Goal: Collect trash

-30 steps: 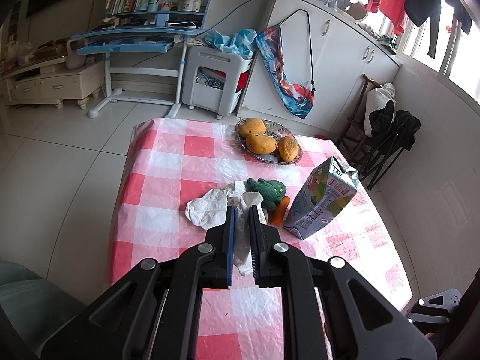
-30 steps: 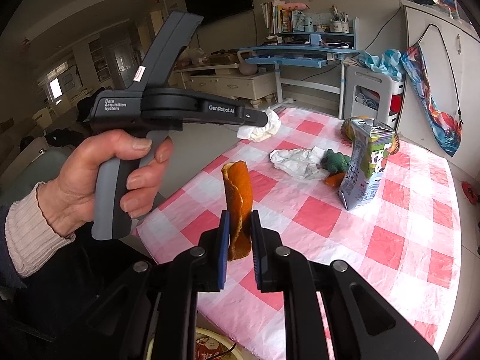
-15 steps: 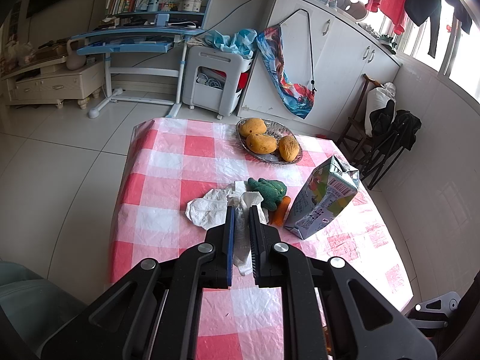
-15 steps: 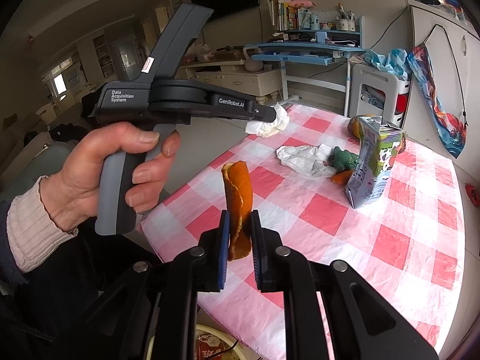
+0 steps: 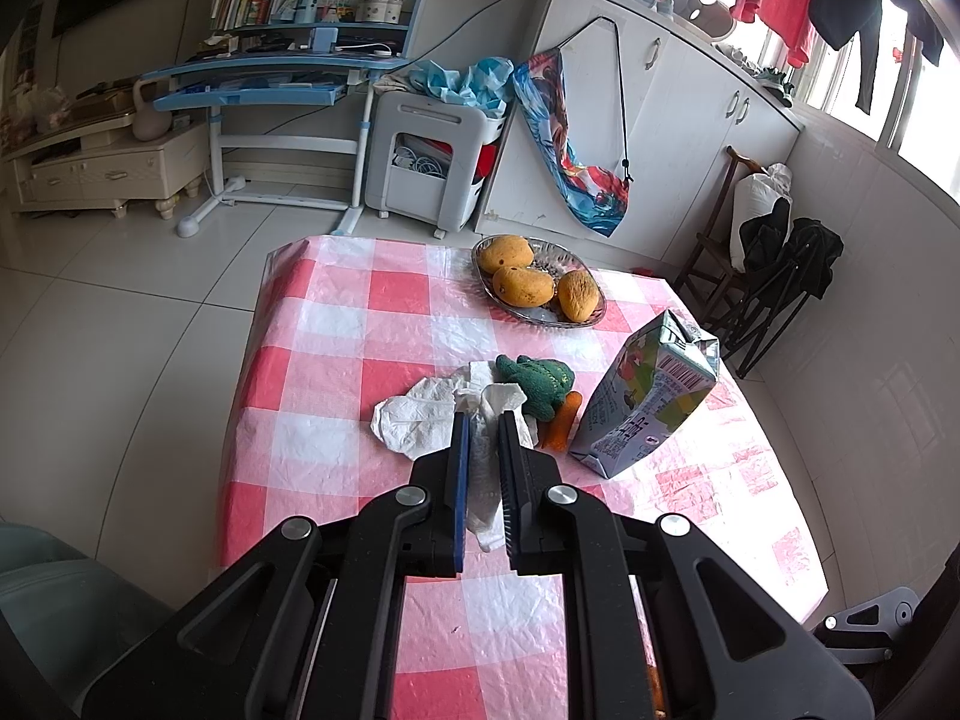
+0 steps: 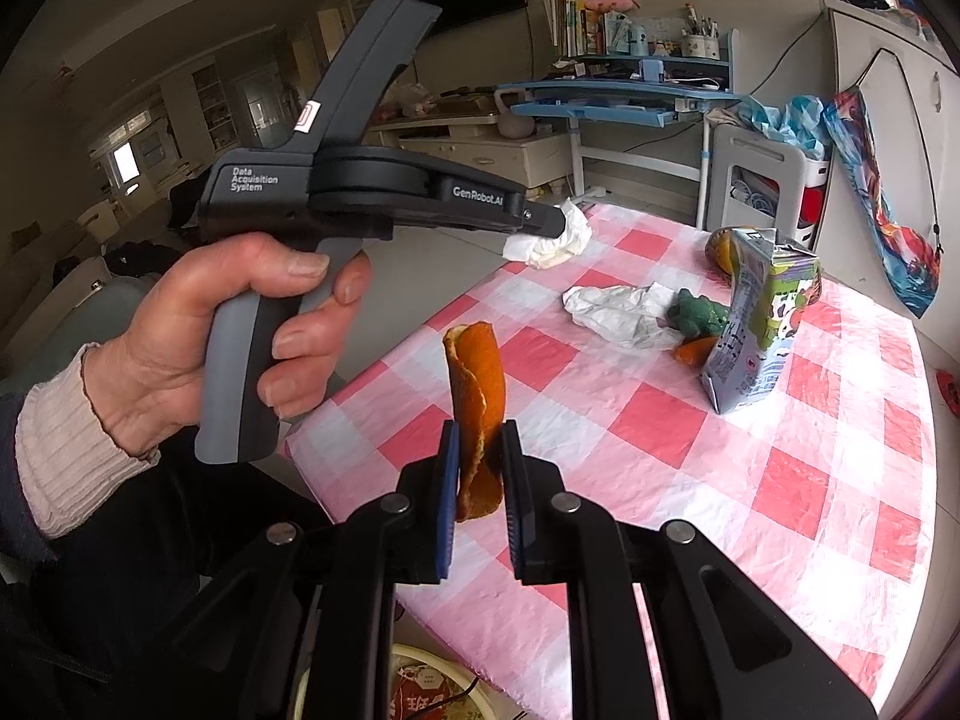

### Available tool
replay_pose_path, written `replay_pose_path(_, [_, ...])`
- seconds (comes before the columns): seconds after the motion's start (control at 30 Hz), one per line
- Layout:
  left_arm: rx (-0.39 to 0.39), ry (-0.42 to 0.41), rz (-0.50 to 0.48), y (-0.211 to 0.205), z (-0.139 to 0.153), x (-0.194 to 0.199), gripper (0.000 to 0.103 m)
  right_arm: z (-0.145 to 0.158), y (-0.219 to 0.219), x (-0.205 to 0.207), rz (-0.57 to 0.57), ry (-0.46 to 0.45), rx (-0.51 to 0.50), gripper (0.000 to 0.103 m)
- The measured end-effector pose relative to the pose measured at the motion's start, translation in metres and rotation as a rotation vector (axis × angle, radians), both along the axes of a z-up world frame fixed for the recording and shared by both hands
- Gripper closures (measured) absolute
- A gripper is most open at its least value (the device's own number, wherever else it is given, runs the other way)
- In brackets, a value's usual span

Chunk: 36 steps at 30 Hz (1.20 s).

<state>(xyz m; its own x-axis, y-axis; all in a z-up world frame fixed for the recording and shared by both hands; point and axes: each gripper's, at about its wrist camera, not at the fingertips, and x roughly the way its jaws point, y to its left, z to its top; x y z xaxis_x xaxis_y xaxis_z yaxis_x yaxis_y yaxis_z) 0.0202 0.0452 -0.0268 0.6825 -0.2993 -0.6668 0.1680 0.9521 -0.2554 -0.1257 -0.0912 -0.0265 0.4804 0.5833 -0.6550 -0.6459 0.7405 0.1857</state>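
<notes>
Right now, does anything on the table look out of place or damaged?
Yes. The drink carton stands tilted, its top torn open and crumpled. A crumpled tissue lies loose beside a green plush toy, with something orange next to it. The mangoes sit tidily in their dish.

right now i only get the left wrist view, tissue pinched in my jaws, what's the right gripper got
Observer: The right gripper is shut on a curled orange peel, held upright above the table edge.
Operator: anything under it to drop stuff in
Observer: A round container shows just below the table edge, under that gripper; only part of it shows, so I cannot tell what it is.
Operator: does my tissue hang free
Observer: Yes. In the right wrist view, the tissue hangs from the left gripper, clear of the table, which the person's hand holds up.
</notes>
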Motion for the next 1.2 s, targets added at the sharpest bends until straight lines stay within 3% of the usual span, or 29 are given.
replay_pose_path(1.2, [0.003, 0.000, 0.004, 0.000, -0.001, 0.001, 0.093, -0.011, 0.014, -0.005, 0.088, 0.044, -0.034, 0.089])
